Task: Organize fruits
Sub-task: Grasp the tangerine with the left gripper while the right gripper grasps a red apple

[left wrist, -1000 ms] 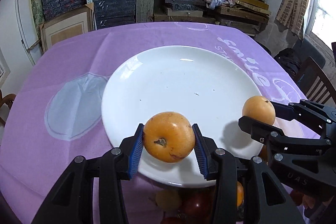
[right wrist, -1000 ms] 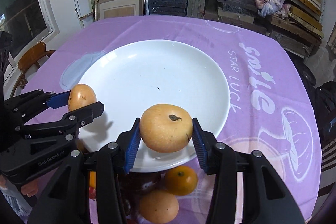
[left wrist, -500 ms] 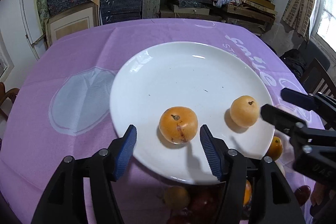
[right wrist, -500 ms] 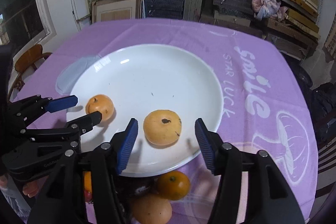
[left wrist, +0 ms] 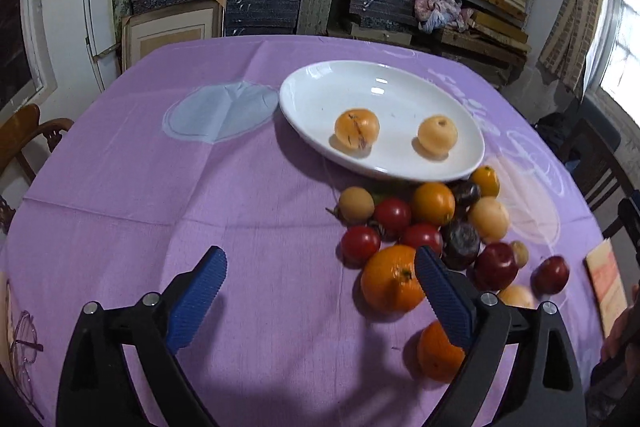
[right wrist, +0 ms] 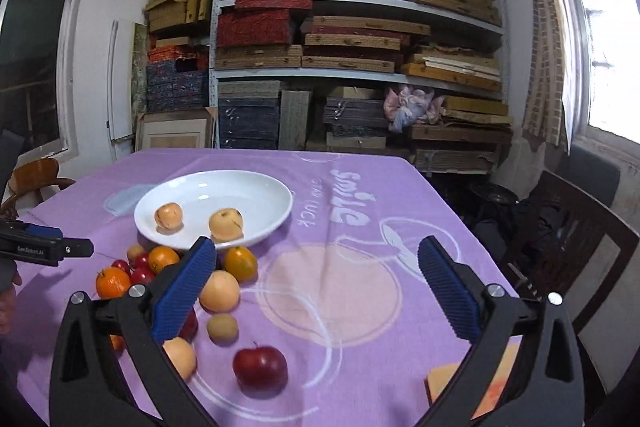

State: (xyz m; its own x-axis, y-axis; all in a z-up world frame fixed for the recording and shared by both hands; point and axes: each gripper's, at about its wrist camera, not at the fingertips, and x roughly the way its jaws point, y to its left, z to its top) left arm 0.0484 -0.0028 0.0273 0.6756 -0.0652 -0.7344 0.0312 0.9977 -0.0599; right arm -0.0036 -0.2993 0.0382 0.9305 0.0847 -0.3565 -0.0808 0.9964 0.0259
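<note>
Shelves point(right wrist: 352, 39) packed with flat boxes fill the back wall; below them a lilac-clothed worktop point(left wrist: 160, 187) carries everything.

Left wrist view, left to right. Grey round patch point(left wrist: 220, 115) printed on the cloth, far ahead and left of the left claw point(left wrist: 320, 291). Left claw released, blue pads wide apart, nothing between them, hanging over bare cloth. White plate point(left wrist: 312, 95) ahead and to the right of it, holding two fruits apart from each other: a deeper orange one point(left wrist: 357, 129) on the left, a paler one point(left wrist: 437, 135) on the right. Loose fruit pile point(left wrist: 432, 227) on the cloth just in front of the plate's near rim: reds, oranges, dark ones, pale ones. Large orange point(left wrist: 390, 277) sits just outside the claw's right pad, partly hidden by it. Second orange point(left wrist: 438, 351) lower down, behind the same finger. Red apple point(left wrist: 551, 274) off by itself to the right.

Right wrist view, left to right. Left claw's tip pokes in from the left edge. Plate and its two fruits lie ahead and left of the right claw point(right wrist: 318, 287). Pile mostly left of and behind its left finger. Right claw released too, pads spread, empty, over the pale pink print on the cloth. Dark wooden chair point(right wrist: 576, 239) at the worktop's right edge.
</note>
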